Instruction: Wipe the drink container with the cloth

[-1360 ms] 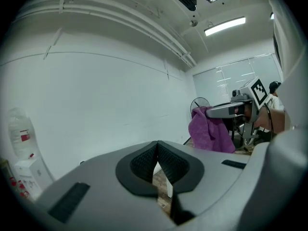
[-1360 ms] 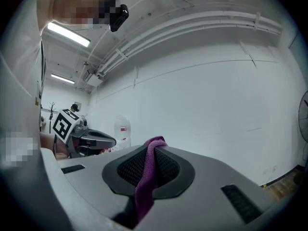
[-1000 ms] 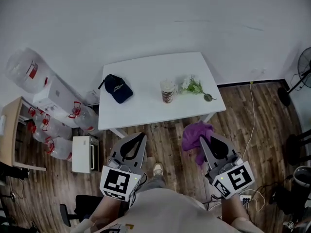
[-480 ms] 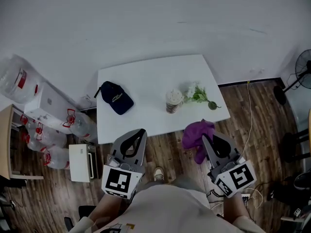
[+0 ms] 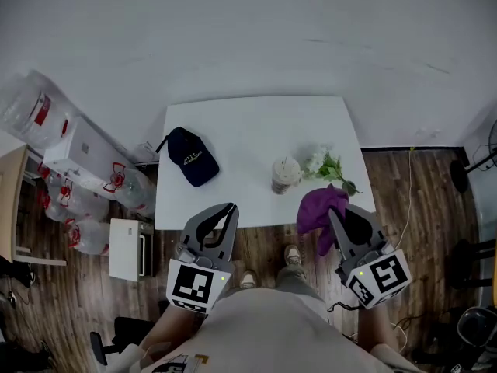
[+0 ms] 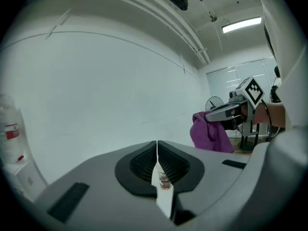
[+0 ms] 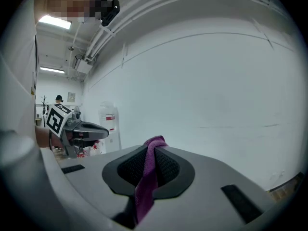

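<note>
A drink cup (image 5: pixel 285 175) with a pale lid stands upright on the white table (image 5: pixel 241 138), right of its middle. My right gripper (image 5: pixel 337 212) is shut on a purple cloth (image 5: pixel 320 209) that hangs bunched over the table's near right corner, a little right of the cup. The cloth (image 7: pixel 148 174) shows pinched between its jaws in the right gripper view. My left gripper (image 5: pixel 231 210) hovers at the table's near edge, left of the cup, shut with nothing in it. A thin sliver of the cup (image 6: pixel 164 180) shows through its jaws.
A dark blue cap (image 5: pixel 191 155) lies on the table's left part. A sprig of white flowers with green leaves (image 5: pixel 326 166) lies right of the cup. Water jugs (image 5: pixel 31 111) and boxes (image 5: pixel 84 155) crowd the floor left of the table. A white wall is behind.
The table has come closer and shifted right in the head view. Both grippers now reach its near edge, and the cloth overlaps the table's near right corner.
</note>
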A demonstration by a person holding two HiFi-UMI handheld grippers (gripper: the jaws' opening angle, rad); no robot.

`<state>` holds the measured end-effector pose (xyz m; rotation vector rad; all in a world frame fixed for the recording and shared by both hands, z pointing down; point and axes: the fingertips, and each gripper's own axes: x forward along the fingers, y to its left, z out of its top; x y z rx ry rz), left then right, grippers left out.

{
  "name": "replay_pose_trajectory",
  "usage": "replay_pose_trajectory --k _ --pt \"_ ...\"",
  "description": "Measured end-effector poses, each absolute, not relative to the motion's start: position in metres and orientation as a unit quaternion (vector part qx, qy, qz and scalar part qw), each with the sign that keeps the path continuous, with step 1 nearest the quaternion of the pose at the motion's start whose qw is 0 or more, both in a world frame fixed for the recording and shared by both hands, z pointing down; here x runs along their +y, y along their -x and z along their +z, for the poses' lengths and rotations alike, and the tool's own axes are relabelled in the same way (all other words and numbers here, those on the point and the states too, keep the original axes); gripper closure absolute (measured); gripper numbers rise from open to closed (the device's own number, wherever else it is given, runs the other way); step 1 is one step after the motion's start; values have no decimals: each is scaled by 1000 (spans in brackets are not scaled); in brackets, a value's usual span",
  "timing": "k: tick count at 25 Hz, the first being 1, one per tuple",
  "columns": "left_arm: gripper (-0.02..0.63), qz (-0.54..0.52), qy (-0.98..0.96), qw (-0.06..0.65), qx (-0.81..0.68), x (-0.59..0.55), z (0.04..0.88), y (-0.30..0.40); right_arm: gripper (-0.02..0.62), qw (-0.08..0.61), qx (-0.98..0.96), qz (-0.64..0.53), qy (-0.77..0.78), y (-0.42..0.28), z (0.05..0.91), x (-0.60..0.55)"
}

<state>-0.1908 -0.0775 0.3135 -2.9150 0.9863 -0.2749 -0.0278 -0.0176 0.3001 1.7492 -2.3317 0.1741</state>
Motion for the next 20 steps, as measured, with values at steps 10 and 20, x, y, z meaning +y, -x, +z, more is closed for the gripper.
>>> replay_pose_trajectory --k 10,20 --pt "574 -122 919 34 374 -129 329 131 541 125 -846 61 -514 -36 307 -102" --pt "215 -173 919 19 354 -150 381 65 541 135 -880 74 -449 -66 332 -162"
